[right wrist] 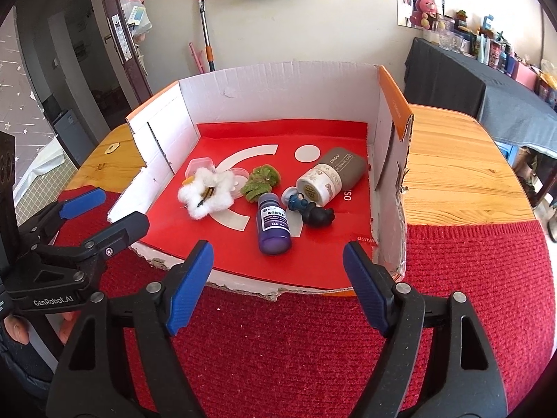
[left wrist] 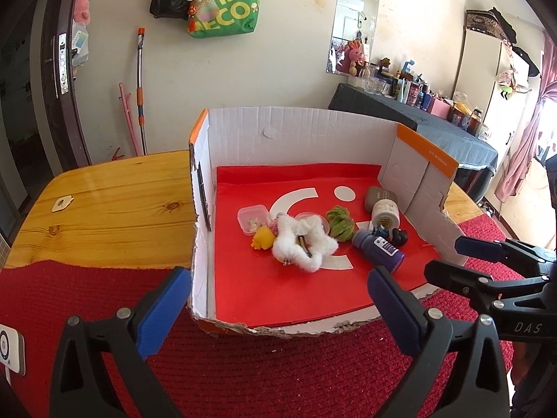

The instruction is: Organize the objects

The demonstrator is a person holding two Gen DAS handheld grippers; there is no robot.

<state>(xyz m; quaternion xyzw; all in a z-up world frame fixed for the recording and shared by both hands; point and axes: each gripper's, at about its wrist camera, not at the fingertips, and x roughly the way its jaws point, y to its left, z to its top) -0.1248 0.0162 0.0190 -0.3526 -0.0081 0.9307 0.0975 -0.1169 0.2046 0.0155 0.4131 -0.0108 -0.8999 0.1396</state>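
So the objects sit clustered in the open box (right wrist: 390,111), on its red liner: purple bottle (right wrist: 274,224) lying on its side nearest me, black figure (right wrist: 317,215) and small blue figure (right wrist: 298,202) just beside it, white jar (right wrist: 318,184) tipped against the grey case (right wrist: 344,167), green scrunchie (right wrist: 263,183) mid-box, fluffy white star (right wrist: 205,196) to the left, over a yellow toy (left wrist: 263,238) and beside a small clear tub (left wrist: 253,219). The box rests on a red mat (right wrist: 278,348) on the counter (right wrist: 452,160).

Left hand-held gripper (left wrist: 278,306) is released, jaws wide, nothing between them. Right hand-held gripper (right wrist: 278,278) is also released and empty, hovering at the box's torn front edge.

I judge that no pick has begun. I'd go for the bottle first: closest, clear around it. Close the right pads across its body, not lengthwise, since it may roll. Keep left clear of the side wall.
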